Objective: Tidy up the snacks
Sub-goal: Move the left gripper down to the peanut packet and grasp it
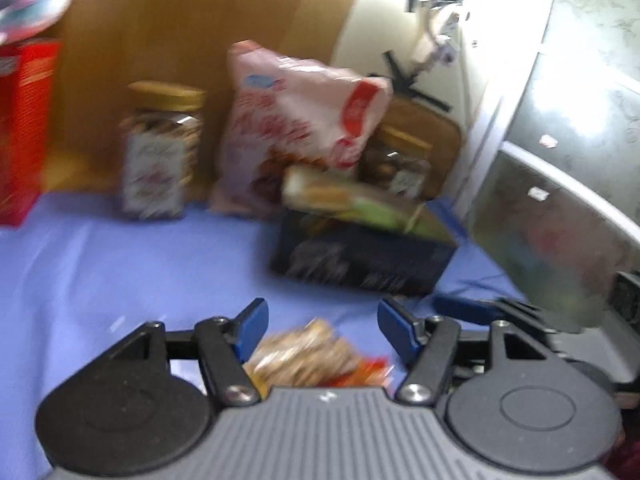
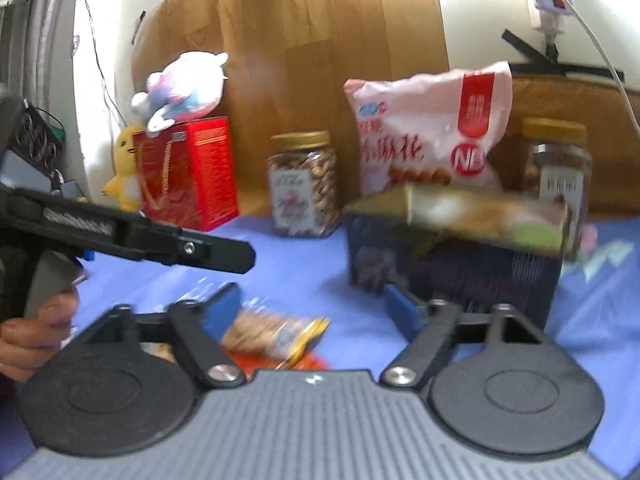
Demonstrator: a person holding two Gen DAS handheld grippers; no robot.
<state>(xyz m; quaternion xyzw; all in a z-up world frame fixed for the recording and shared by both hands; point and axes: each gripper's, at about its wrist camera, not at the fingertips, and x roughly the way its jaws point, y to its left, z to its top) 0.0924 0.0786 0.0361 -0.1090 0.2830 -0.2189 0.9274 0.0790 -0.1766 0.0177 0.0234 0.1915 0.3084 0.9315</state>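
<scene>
A small clear packet of biscuits (image 1: 308, 356) (image 2: 272, 332) lies on the blue cloth (image 1: 120, 264). My left gripper (image 1: 324, 330) hangs over it, open, and neither blue pad touches it. My right gripper (image 2: 312, 312) is open as well, with the same packet low between its fingers and untouched. A yellow-green box (image 1: 352, 200) (image 2: 480, 216) rests tilted on a dark box (image 1: 360, 256) (image 2: 452, 280) just beyond both grippers. In the right wrist view, the left gripper (image 2: 180, 246) reaches in from the left, held by a hand (image 2: 32, 340).
Along the wooden back panel stand a red box (image 2: 188, 172), a nut jar (image 2: 304, 184), a pink snack bag (image 2: 432, 132) and a second jar (image 2: 556, 172). Plush toys (image 2: 184, 84) sit on and beside the red box. A cabinet (image 1: 560, 160) borders the right side.
</scene>
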